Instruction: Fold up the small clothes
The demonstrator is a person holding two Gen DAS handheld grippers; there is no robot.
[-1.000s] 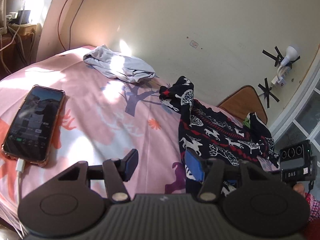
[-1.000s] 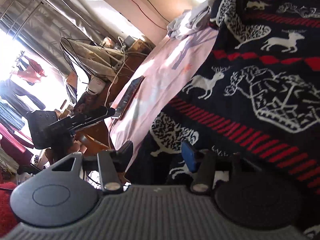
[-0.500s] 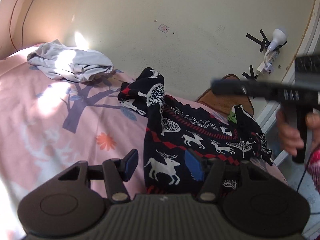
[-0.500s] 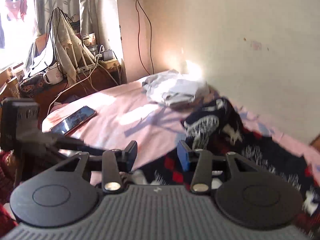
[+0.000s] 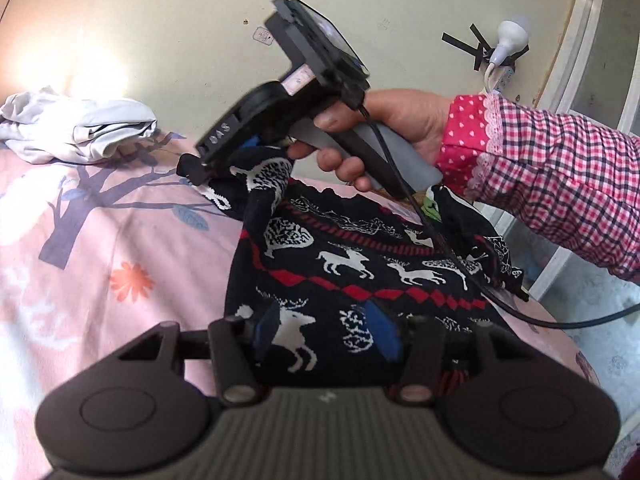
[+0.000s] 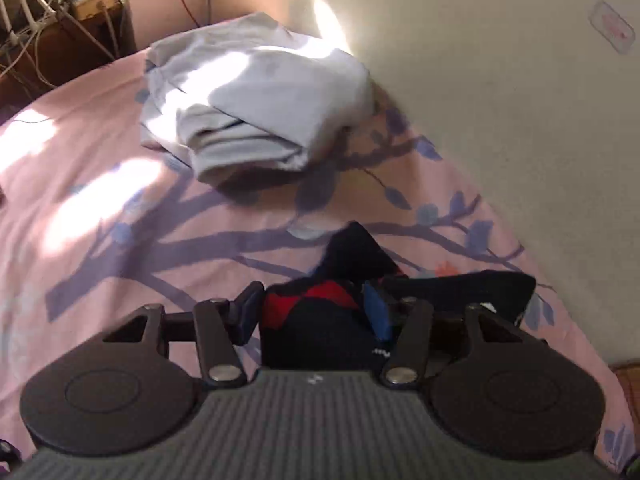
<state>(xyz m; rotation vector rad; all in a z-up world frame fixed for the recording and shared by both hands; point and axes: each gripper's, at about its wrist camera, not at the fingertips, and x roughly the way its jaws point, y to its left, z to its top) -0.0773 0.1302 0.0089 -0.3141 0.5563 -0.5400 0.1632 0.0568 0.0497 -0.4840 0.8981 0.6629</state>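
Left gripper (image 5: 326,332) sat low in the centre of its own view, jaws apart after closing slightly, blue pads (image 5: 268,332) spread over the near edge of the sweater (image 5: 360,264) without pinching it. That sweater, dark with white deer and red zigzag bands, lay rumpled across the middle and right of the frame on a pink bedsheet (image 5: 120,240) printed with purple branches and an orange flower. One corner of it stood up in a peak at centre left.

Right gripper (image 6: 312,312) was angled down onto that peak, held by a hand (image 5: 400,128) reaching in from the right of the left view, with a red checked sleeve (image 5: 560,168) behind it. A black cable (image 5: 440,252) trailed from the handle down across the sweater. In the right view its jaws had just eased inward a little and stood apart around a bunch of dark and red knit that filled the gap between the pads; no squeeze showed in the cloth, so the claw read as unclosed around the fabric rather than gripping it.

Beyond, a folded grey garment (image 6: 256,96) rested on the sheet in the upper middle of that view, close to the cream wall (image 6: 480,80), partly in sunlight
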